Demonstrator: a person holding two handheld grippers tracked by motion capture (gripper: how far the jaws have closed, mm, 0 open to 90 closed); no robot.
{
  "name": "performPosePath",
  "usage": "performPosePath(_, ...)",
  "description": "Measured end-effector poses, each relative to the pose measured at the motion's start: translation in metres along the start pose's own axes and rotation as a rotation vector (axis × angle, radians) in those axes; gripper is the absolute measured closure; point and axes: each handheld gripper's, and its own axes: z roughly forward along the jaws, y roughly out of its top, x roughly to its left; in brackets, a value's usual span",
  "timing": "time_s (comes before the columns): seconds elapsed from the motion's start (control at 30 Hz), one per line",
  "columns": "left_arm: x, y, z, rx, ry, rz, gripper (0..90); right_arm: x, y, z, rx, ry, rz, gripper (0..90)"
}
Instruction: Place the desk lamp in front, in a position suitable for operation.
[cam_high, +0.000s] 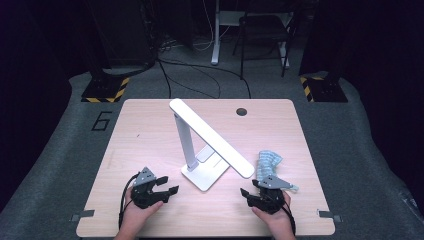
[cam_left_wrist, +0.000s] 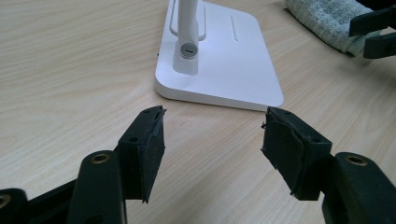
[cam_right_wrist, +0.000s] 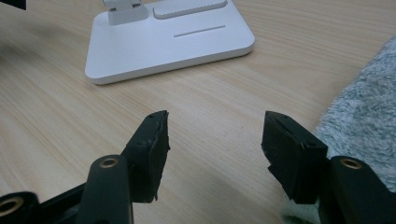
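A pale wooden table (cam_high: 150, 130) stands on grey carpet (cam_high: 60, 165), a round cable hole (cam_high: 242, 111) near its far edge and a small metal bracket (cam_high: 82, 216) at each near corner (cam_high: 327, 215). A numeral 6 (cam_high: 101, 121) is marked on the floor at the table's far left. Beyond it, two bases edged in yellow-and-black hazard stripes (cam_high: 105, 90) (cam_high: 324, 89) flank loose black cables (cam_high: 200, 75). In the dim background stand a white post (cam_high: 216, 35), possibly a desk leg, and a dark chair (cam_high: 265, 30).
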Motion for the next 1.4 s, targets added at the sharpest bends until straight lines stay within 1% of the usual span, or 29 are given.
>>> performPosePath(0.1,-0.001,0.000,0.000,-0.001,-0.005,-0.011,39.8,0.001,0.000,0.000,-0.008,0.005,0.001,40.3)
performPosePath(0.17,-0.002,0.001,0.001,-0.007,-0.006,-0.005,40.5,0.002,-0.001,-0.002,-0.004,-0.001,-0.008,40.4)
performPosePath(0.2,-0.005,0.001,0.001,0.005,0.010,0.015,40.5,0.002,0.000,-0.004,-0.017,-0.002,-0.028,39.9)
performPosePath(0.23,-0.005,0.001,0.001,0.005,0.010,0.015,40.4,0.002,0.000,-0.004,-0.017,-0.002,-0.028,39.9)
performPosePath(0.27,-0.005,0.001,0.000,0.012,0.010,0.025,40.4,0.002,0.000,-0.006,-0.029,-0.009,-0.004,39.1)
performPosePath(0.3,-0.005,0.001,0.000,0.010,0.004,0.015,40.4,0.002,0.000,-0.006,-0.029,-0.009,-0.004,39.1)
performPosePath(0.33,-0.003,0.002,0.000,0.023,0.004,0.039,40.3,0.001,0.000,-0.007,-0.033,-0.008,0.009,38.1)
performPosePath(0.37,-0.003,0.002,0.001,0.019,0.008,0.029,40.2,0.001,0.000,-0.007,-0.032,-0.004,0.021,38.0)
performPosePath(0.4,-0.003,0.002,0.001,0.019,0.008,0.029,40.3,0.000,-0.001,-0.007,-0.026,0.003,0.028,37.9)
performPosePath(0.43,-0.002,0.005,0.002,0.019,0.008,0.023,40.3,-0.001,-0.001,-0.006,-0.032,0.006,0.038,37.6)
performPosePath(0.5,0.000,0.009,0.003,0.014,0.002,0.003,40.6,-0.002,0.000,-0.007,-0.031,0.003,0.034,37.2)
performPosePath(0.53,0.000,0.009,0.003,0.014,0.002,0.003,40.7,-0.002,0.000,-0.007,-0.034,0.003,0.042,36.7)
performPosePath(0.63,0.002,0.018,0.003,0.015,-0.004,0.000,41.3,-0.003,-0.001,-0.007,-0.025,0.003,0.046,36.6)
performPosePath(0.67,0.003,0.021,0.004,0.015,0.000,0.021,41.6,-0.002,-0.001,-0.007,-0.025,0.002,0.049,36.6)
performPosePath(0.7,0.003,0.025,0.005,0.013,0.008,0.027,42.7,-0.003,-0.001,-0.007,-0.019,0.005,0.046,36.6)
performPosePath(0.77,0.005,0.034,0.007,0.013,0.010,0.069,44.3,-0.004,-0.002,-0.007,-0.021,0.008,0.053,36.2)
performPosePath(0.8,0.005,0.040,0.010,0.003,0.013,0.066,44.7,-0.004,-0.001,-0.007,-0.023,0.006,0.056,36.0)
performPosePath(0.87,0.005,0.047,0.012,0.007,0.009,0.072,44.8,-0.004,-0.002,-0.007,-0.019,0.012,0.061,36.0)
performPosePath(0.93,0.005,0.050,0.013,0.001,0.012,0.076,45.5,-0.005,-0.002,-0.007,-0.016,0.013,0.060,36.0)
performPosePath(0.97,0.005,0.052,0.014,0.004,0.005,0.065,45.5,-0.005,-0.002,-0.007,-0.015,0.009,0.069,36.0)
performPosePath(1.0,0.005,0.056,0.016,0.007,0.006,0.072,45.9,-0.005,-0.003,-0.007,-0.010,0.007,0.068,36.1)
performPosePath(1.03,0.005,0.060,0.017,0.004,0.007,0.074,46.7,-0.005,-0.003,-0.007,-0.011,0.005,0.084,36.1)
performPosePath(1.1,0.005,0.065,0.019,0.001,0.005,0.072,47.2,-0.007,-0.003,-0.006,-0.013,0.000,0.090,36.2)
performPosePath(1.13,0.006,0.070,0.021,-0.002,0.009,0.075,48.0,-0.007,-0.004,-0.007,-0.011,0.000,0.091,36.2)
performPosePath(1.17,0.007,0.074,0.022,-0.006,0.007,0.068,48.2,-0.008,-0.004,-0.007,-0.011,0.001,0.091,36.3)
performPosePath(1.27,0.007,0.081,0.024,-0.015,0.017,0.071,48.6,-0.008,-0.004,-0.007,-0.013,0.000,0.090,36.3)
performPosePath(1.3,0.008,0.086,0.026,-0.013,0.021,0.078,49.1,-0.007,-0.004,-0.006,-0.012,0.003,0.092,36.3)
performPosePath(1.37,0.009,0.091,0.028,-0.011,0.027,0.092,49.5,-0.007,-0.004,-0.006,-0.012,0.009,0.092,36.4)
performPosePath(1.4,0.008,0.093,0.029,-0.014,0.028,0.087,49.8,-0.006,-0.004,-0.006,-0.011,0.013,0.095,36.4)
